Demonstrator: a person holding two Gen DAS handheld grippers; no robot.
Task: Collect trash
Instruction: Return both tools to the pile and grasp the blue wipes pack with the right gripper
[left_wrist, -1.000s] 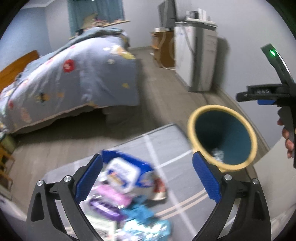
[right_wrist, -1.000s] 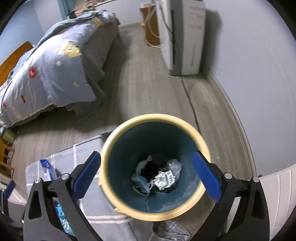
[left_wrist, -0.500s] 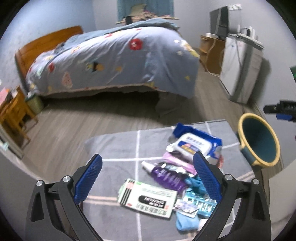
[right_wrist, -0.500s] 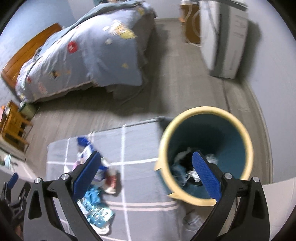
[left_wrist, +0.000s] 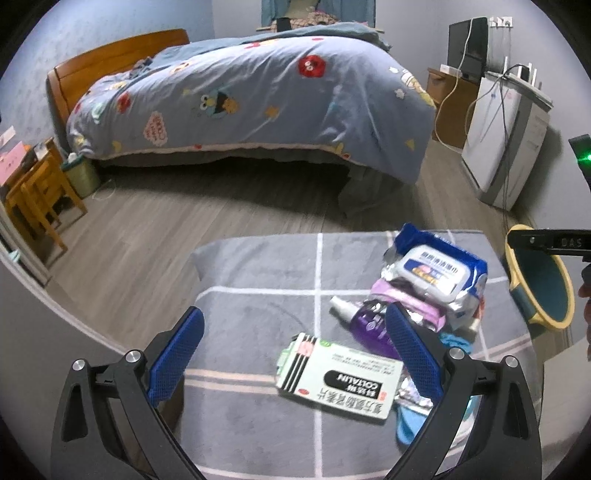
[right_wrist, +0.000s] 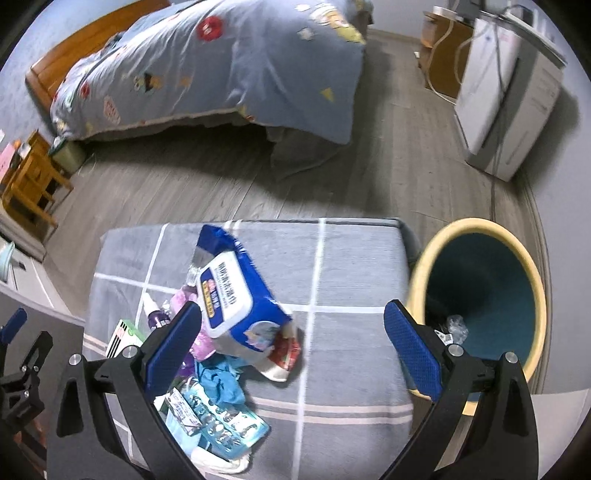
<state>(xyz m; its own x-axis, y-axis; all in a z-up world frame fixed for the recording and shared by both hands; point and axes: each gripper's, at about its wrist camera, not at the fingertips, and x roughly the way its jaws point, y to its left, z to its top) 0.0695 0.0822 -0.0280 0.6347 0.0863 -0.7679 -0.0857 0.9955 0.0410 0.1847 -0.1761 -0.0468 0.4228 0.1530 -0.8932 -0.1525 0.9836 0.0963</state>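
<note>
Both grippers hang above a grey counter (left_wrist: 258, 295) covered with a white-lined cloth. The left gripper (left_wrist: 295, 354) has its blue-padded fingers (left_wrist: 177, 354) spread wide and empty, over bare cloth and the near end of a white and green box (left_wrist: 340, 376). The right gripper (right_wrist: 295, 347) likewise has its fingers apart with nothing between them.

The trash lies heaped on the counter: a blue and white wipes pack (right_wrist: 236, 295) on top, tilted; a purple tube (left_wrist: 365, 325) and pink wrapper (left_wrist: 406, 299) beneath it; a red and white wrapper (right_wrist: 284, 350) touching the pack's lower edge; crumpled blue plastic (right_wrist: 221, 380) and a light blue packet (right_wrist: 221, 424) nearest the right wrist camera.

A teal bin with a yellow rim (right_wrist: 480, 295) stands just beside the counter's right edge. Some crumpled litter (right_wrist: 454, 328) lies at its bottom.
</note>
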